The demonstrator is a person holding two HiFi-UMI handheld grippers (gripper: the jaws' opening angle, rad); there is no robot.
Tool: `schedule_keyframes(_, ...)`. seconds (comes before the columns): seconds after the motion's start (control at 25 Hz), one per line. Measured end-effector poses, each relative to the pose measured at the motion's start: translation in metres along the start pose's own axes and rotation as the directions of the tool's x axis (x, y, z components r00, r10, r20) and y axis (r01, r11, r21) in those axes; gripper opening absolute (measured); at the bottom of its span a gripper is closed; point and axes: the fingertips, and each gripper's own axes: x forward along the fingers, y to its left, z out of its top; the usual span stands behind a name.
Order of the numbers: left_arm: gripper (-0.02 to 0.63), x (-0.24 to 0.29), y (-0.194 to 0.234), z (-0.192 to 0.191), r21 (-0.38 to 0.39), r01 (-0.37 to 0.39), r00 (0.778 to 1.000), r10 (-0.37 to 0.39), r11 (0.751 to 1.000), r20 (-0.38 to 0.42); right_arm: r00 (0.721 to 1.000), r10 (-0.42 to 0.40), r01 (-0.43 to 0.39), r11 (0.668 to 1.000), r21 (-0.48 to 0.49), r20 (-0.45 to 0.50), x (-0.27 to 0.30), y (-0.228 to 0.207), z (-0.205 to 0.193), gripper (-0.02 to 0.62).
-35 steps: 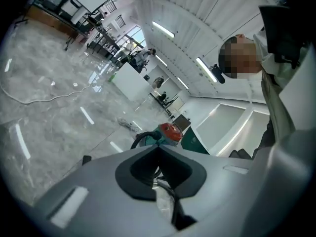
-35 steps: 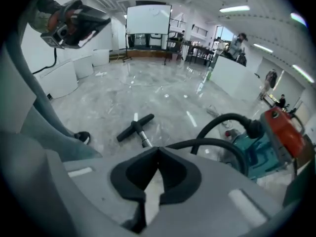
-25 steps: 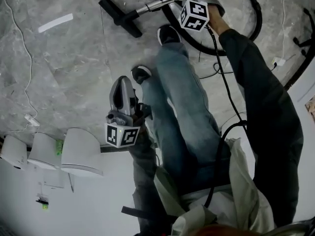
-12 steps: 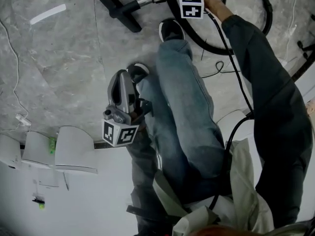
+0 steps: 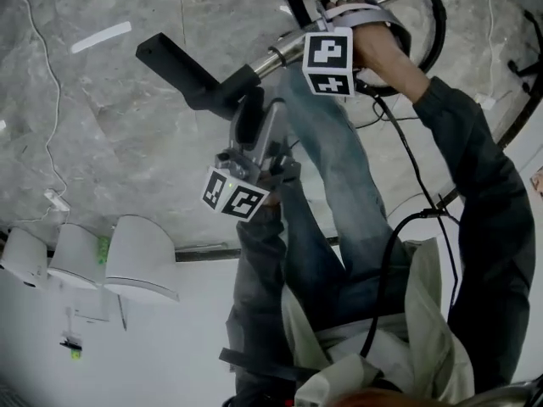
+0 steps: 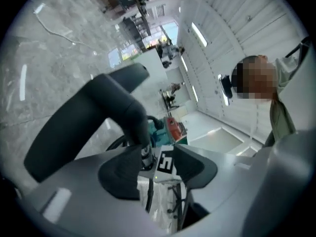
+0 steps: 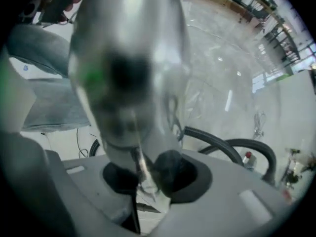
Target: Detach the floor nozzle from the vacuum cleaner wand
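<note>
The black floor nozzle [image 5: 180, 68] hangs off the floor on the end of the chrome wand [image 5: 284, 52]. My right gripper [image 5: 318, 45] is shut on the wand, which runs blurred between its jaws [image 7: 128, 73]; they are closing. My left gripper [image 5: 254, 115] reaches up just below the nozzle's neck [image 5: 236, 87]. Its jaws are opening, and no pad presses on anything. In the left gripper view the nozzle [image 6: 84, 122] fills the left, and its neck joint [image 6: 143, 154] sits just ahead of the left pad [image 6: 121, 174].
A black hose [image 5: 434, 24] loops behind the right hand. The person's jeans leg [image 5: 339, 168] stands under both grippers. A white cable [image 5: 44, 83] crosses the marble floor at left. White rounded housings [image 5: 136, 261] sit at lower left.
The wand and nozzle have risen off the floor with the right gripper. The left gripper has swung up from beside the knee to the nozzle neck, and its jaws have parted.
</note>
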Motion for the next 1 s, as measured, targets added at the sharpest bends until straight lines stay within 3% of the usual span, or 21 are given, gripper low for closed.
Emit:
schedule_keyframes(0.04, 0.193, -0.006, -0.011, 0.008, -0.028, 0.027, 0.998, -0.025, 0.999, 0.053, 0.999, -0.033, 0.033, 0.999, 0.035, -0.012, -0.027, -0.001, -0.005, 0.133)
schedule_keyframes(0.08, 0.228, -0.010, -0.020, 0.017, -0.065, 0.058, 0.993, -0.051, 0.996, 0.105, 0.998, -0.051, 0.053, 0.996, 0.069, -0.030, -0.050, -0.003, -0.011, 0.133)
schedule_keyframes(0.12, 0.333, -0.013, -0.029, 0.028, -0.102, 0.091, 0.985, -0.074, 0.991, 0.155, 0.997, -0.055, 0.060, 0.993, 0.097, -0.049, -0.070, -0.003, -0.018, 0.133)
schedule_keyframes(0.24, 0.378, -0.020, -0.078, 0.067, -0.102, 0.191, 0.956, -0.161, 0.976, 0.247, 0.993, -0.041, 0.055, 0.990, 0.128, -0.109, -0.126, 0.017, -0.030, 0.133)
schedule_keyframes(0.32, 0.465, -0.029, -0.120, 0.086, -0.060, 0.194, 0.952, -0.173, 0.979, 0.252, 0.989, -0.056, 0.074, 0.988, 0.133, -0.134, -0.168, 0.043, -0.031, 0.133)
schedule_keyframes(0.4, 0.471, -0.047, -0.148, 0.106, -0.071, 0.157, 0.941, -0.128, 0.985, 0.315, 0.988, -0.100, 0.119, 0.978, 0.173, -0.114, -0.212, 0.063, -0.026, 0.132)
schedule_keyframes(0.44, 0.445, -0.059, -0.160, 0.116, -0.087, 0.156, 0.927, -0.116, 0.984, 0.355, 0.989, -0.117, 0.133, 0.969, 0.210, -0.086, -0.234, 0.072, -0.022, 0.132)
schedule_keyframes(0.48, 0.349, -0.073, -0.172, 0.124, -0.099, 0.169, 0.915, -0.119, 0.981, 0.386, 0.991, -0.129, 0.136, 0.958, 0.254, -0.048, -0.256, 0.081, -0.018, 0.132)
schedule_keyframes(0.52, 0.178, -0.086, -0.186, 0.132, -0.095, 0.185, 0.906, -0.132, 0.978, 0.403, 0.990, -0.139, 0.134, 0.945, 0.299, -0.005, -0.277, 0.089, -0.013, 0.132)
schedule_keyframes(0.6, 0.161, -0.106, -0.218, 0.147, -0.022, 0.206, 0.907, -0.182, 0.978, 0.379, 0.981, -0.177, 0.133, 0.916, 0.379, 0.084, -0.318, 0.103, 0.000, 0.133)
schedule_keyframes(0.68, 0.156, -0.123, -0.253, 0.158, 0.060, 0.263, 0.909, -0.268, 0.963, 0.319, 0.962, -0.210, 0.113, 0.889, 0.443, 0.175, -0.355, 0.120, 0.014, 0.133)
schedule_keyframes(0.72, 0.156, -0.130, -0.272, 0.161, 0.085, 0.324, 0.898, -0.334, 0.942, 0.288, 0.951, -0.219, 0.096, 0.879, 0.468, 0.217, -0.372, 0.128, 0.019, 0.133)
schedule_keyframes(0.76, 0.164, -0.136, -0.292, 0.163, 0.093, 0.406, 0.872, -0.416, 0.909, 0.257, 0.939, -0.228, 0.077, 0.869, 0.489, 0.257, -0.389, 0.136, 0.022, 0.133)
schedule_keyframes(0.88, 0.202, -0.147, -0.353, 0.173, 0.102, 0.626, 0.754, -0.634, 0.773, 0.171, 0.890, -0.269, 0.028, 0.838, 0.545, 0.367, -0.436, 0.152, 0.026, 0.132)
schedule_keyframes(1.0, 0.187, -0.152, -0.408, 0.182, 0.166, 0.677, 0.711, -0.695, 0.717, 0.105, 0.822, -0.308, -0.031, 0.815, 0.578, 0.479, -0.483, 0.156, 0.020, 0.132)
